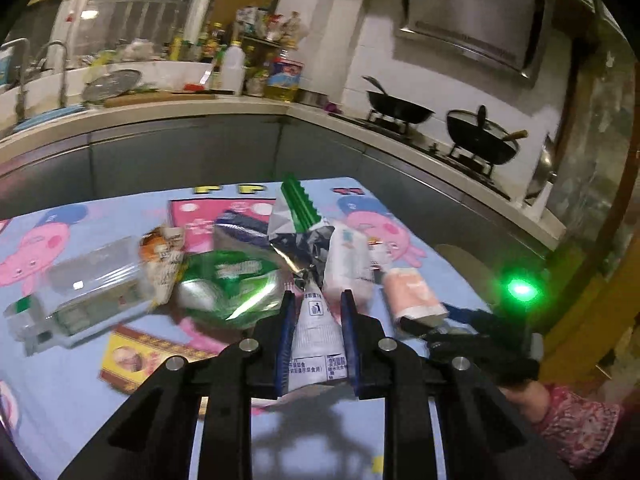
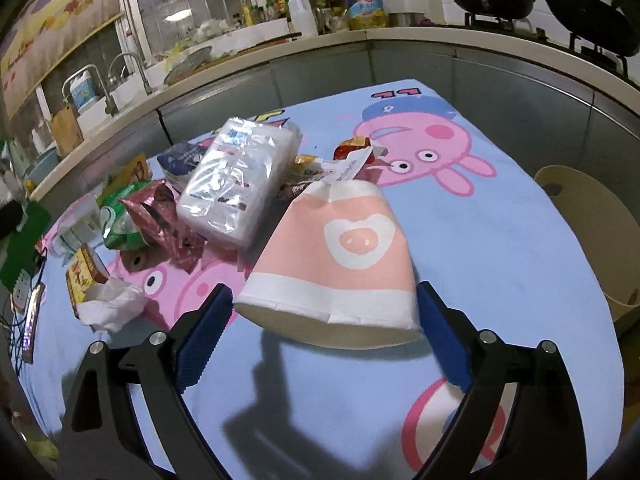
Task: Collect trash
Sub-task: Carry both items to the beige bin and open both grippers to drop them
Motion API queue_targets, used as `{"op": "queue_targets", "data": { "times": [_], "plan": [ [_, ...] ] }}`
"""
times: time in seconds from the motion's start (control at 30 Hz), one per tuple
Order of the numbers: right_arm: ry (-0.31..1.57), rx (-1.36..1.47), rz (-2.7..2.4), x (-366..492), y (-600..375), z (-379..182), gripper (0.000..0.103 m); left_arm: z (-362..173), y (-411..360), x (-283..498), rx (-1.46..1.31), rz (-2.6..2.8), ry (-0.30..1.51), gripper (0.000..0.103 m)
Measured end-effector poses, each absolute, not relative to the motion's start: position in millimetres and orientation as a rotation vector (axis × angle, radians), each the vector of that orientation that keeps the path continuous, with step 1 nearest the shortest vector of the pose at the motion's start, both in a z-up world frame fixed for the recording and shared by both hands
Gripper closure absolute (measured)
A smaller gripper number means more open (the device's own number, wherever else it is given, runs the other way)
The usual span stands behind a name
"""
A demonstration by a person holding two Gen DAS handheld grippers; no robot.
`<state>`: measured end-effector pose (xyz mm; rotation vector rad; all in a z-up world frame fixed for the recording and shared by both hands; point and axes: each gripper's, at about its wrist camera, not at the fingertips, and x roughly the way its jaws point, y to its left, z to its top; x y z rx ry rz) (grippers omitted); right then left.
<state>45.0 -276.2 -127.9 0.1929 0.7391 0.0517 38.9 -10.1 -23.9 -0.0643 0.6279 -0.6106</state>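
We held a crumpled silver wrapper [image 1: 317,344] with green top edge between the blue pads of our left gripper [image 1: 318,304]; the pads were pressed on its lower part, and the wrapper stood up from the pile of trash on the table. Our right gripper [image 2: 325,308] had its jaws wide apart, around the wide end of a pink paper cup [image 2: 340,264] with a pig-nose print. The cup lay on its side, and we could not tell if the pads [image 2: 204,332] touched it; a small gap seemed to show on the left side.

Just behind the cup lay a clear plastic packet of tissues [image 2: 236,184], and left of it a dark red foil wrapper [image 2: 160,220] and a green snack bag [image 2: 120,216]. A white crumpled plastic bag [image 2: 112,304] lay near the left edge. In the left wrist view a clear plastic bottle [image 1: 80,292] lay on its side at the left of the pile.

All rested on a light blue tablecloth [image 2: 500,240] with pink cartoon pigs. A beige bin [image 2: 592,240] stood at the right of the table. Far behind were the kitchen counter [image 2: 360,38] and two black woks [image 1: 400,110].
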Motion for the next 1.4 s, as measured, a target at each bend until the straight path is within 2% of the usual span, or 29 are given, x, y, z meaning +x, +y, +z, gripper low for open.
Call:
{"op": "queue_targets", "data": {
  "times": [0.3,0.57,0.83,1.0,1.1,1.13,1.17,1.3,1.4],
  "plan": [
    [0.687,0.204,0.039,26.7,-289.4,-126.0,0.023,-29.5,-73.3,58.5,-0.015,-0.713,0.657,0.08],
    [0.622,0.257,-0.042,9.4,-327.8,-117.9,0.023,-36.0,-122.5,75.6,-0.007,-0.78,0.706,0.08],
    [0.56,0.381,-0.244,-5.7,-439.0,-108.4,0.023,-30.6,-256.3,93.5,0.107,-0.989,0.708,0.08],
    [0.616,0.418,-0.314,1.2,-500.9,-117.2,0.021,-43.5,-353.6,113.9,0.15,-1.098,0.769,0.08],
    [0.651,0.443,-0.306,9.0,-521.8,-127.1,0.016,-58.3,-394.7,123.3,0.188,-1.1,0.785,0.066],
    [0.666,0.447,-0.306,11.6,-525.9,-130.6,0.016,-63.1,-403.0,125.7,0.194,-1.092,0.785,0.055],
    [0.674,0.463,-0.301,15.1,-528.9,-132.5,0.016,-69.1,-412.0,129.3,0.2,-1.081,0.789,0.048],
    [0.616,0.486,-0.328,6.3,-533.9,-127.8,0.016,-75.3,-414.6,137.7,0.184,-1.044,0.832,0.048],
    [0.572,0.512,-0.319,-5.3,-525.9,-123.8,0.017,-59.4,-391.6,133.2,0.122,-1.039,0.808,0.048]
  ]
}}
